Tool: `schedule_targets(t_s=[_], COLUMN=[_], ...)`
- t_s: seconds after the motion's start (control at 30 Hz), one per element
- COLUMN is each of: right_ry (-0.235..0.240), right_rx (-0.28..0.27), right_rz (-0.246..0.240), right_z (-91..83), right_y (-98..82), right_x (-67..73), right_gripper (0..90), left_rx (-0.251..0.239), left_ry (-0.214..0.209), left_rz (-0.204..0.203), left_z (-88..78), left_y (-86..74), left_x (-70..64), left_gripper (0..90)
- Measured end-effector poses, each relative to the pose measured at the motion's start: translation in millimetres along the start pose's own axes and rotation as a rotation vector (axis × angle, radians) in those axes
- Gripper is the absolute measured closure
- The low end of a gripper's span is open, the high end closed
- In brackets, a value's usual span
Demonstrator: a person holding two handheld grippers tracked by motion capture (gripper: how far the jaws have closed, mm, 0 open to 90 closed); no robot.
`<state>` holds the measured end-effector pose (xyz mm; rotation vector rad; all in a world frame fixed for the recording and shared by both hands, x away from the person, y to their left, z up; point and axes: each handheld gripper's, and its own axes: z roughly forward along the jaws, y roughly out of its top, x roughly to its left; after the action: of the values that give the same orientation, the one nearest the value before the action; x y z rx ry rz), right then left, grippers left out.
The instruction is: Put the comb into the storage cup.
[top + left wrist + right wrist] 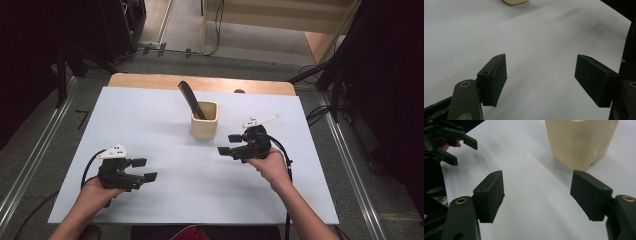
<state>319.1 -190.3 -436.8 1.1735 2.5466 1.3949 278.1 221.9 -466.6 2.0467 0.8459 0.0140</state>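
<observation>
A cream square cup (204,120) stands near the middle of the white table sheet (165,115), with a dark utensil (189,97) leaning out of it toward the back left. My right gripper (229,143) hovers just right of and in front of the cup, jaws open and pointing left, nothing between them. In the right gripper view the cup (580,142) is close ahead at the upper right of the right gripper (537,195). My left gripper (145,169) rests open at the front left, and the left gripper (541,80) looks across bare sheet with the cup's base (515,2) far off.
The wooden table edge (150,80) shows beyond the sheet at the back. Metal rails (30,150) run along both sides on the floor, with cables and stands behind the table. In the right gripper view the left gripper (444,142) appears at the upper left.
</observation>
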Motion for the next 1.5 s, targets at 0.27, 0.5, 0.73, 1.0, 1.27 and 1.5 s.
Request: schedule_targets(t_s=[0.27, 0.5, 0.73, 1.0, 1.27, 1.5], right_ry=[0.001, 0.002, 0.01, 0.004, -0.014, -0.024], right_rx=[0.018, 0.046, 0.043, 0.035, 0.033, 0.031], right_rz=[0.007, 0.01, 0.006, 0.019, 0.032, 0.037], right_z=[-0.9, -3.6, -7.3, -14.4, -21.9, -29.5], right_y=[-12.5, -21.9, -32.1, -43.0, -53.5, -61.3], right_x=[3.7, 7.7, 10.0, 9.8, 8.6, 6.5], right_gripper=[20.6, 19.8, 19.8, 19.7, 19.7, 19.7], left_rx=[0.002, 0.001, 0.004, 0.005, 0.005, 0.006], left_ry=[-0.004, -0.005, -0.006, -0.008, -0.01, -0.01], left_rz=[-0.001, -0.001, 0.003, 0.002, 0.002, 0.002], left_z=[0.1, 0.1, -0.1, 0.0, 0.1, 0.0], left_y=[0.0, 0.0, -0.1, -0.1, -0.1, -0.2], left_x=[0.0, -0.4, -0.7, -0.7, -0.8, -0.9], left_gripper=[27.2, 27.2, 27.2, 27.2, 27.2, 27.2])
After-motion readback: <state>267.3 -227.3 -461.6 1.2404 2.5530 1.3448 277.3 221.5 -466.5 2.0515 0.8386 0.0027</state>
